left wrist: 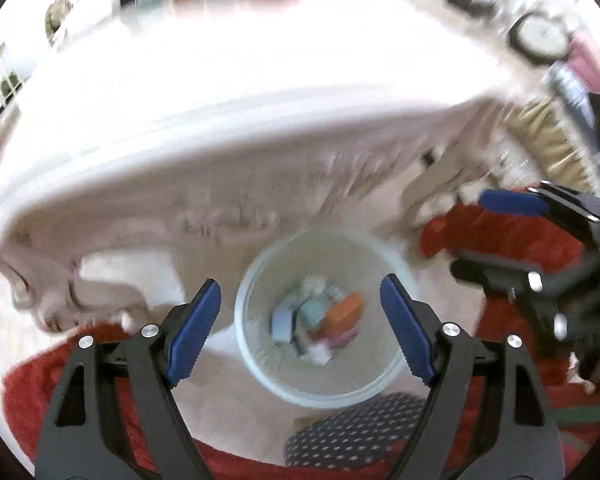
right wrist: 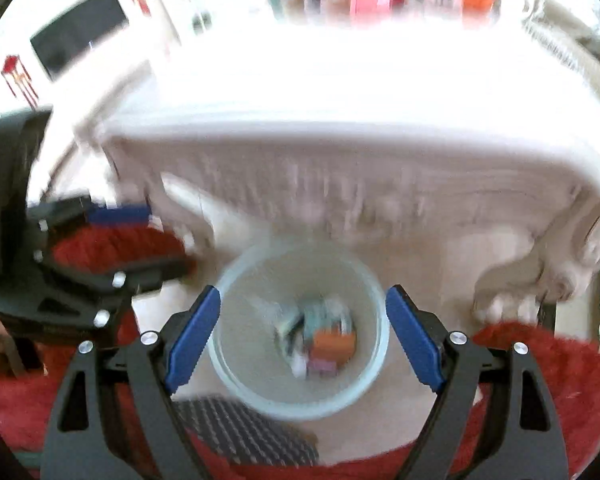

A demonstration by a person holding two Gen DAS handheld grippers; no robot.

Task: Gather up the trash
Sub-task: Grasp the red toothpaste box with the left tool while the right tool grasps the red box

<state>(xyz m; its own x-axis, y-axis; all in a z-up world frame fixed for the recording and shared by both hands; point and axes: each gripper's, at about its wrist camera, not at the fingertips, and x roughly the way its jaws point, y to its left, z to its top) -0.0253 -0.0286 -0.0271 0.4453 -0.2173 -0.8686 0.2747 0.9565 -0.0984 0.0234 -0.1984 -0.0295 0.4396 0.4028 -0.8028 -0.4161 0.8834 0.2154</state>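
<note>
Black gripper arms with blue pads fill the bottom of both wrist views, each pair spread wide with nothing between the pads. Both frames are smeared by blur. The left gripper (left wrist: pixel 300 328) tilts steeply down over a round, pale waste basket (left wrist: pixel 256 364) standing on the light floor; in its own view the right gripper (right wrist: pixel 302 338) has the same pitch and frames the same basket (right wrist: pixel 228 360) between its fingers. Each gripper also shows in the other's view — the right one at the right edge of the left view, the left one (right wrist: pixel 100 240) at the left edge of the right view, jaws apart there too.

Trash (left wrist: pixel 316 320) lies at the bottom of the basket: an orange box, a pale blue piece, a teal piece and white scraps, heaped together. Their long axes cannot be told through the blur.

Just beyond the basket stands a white carved table (left wrist: pixel 220 184) with a curled leg. Red shaggy rug (right wrist: pixel 548 368) lies under the grippers, and a dark dotted cushion (left wrist: pixel 356 432) sits just in front of the basket.
</note>
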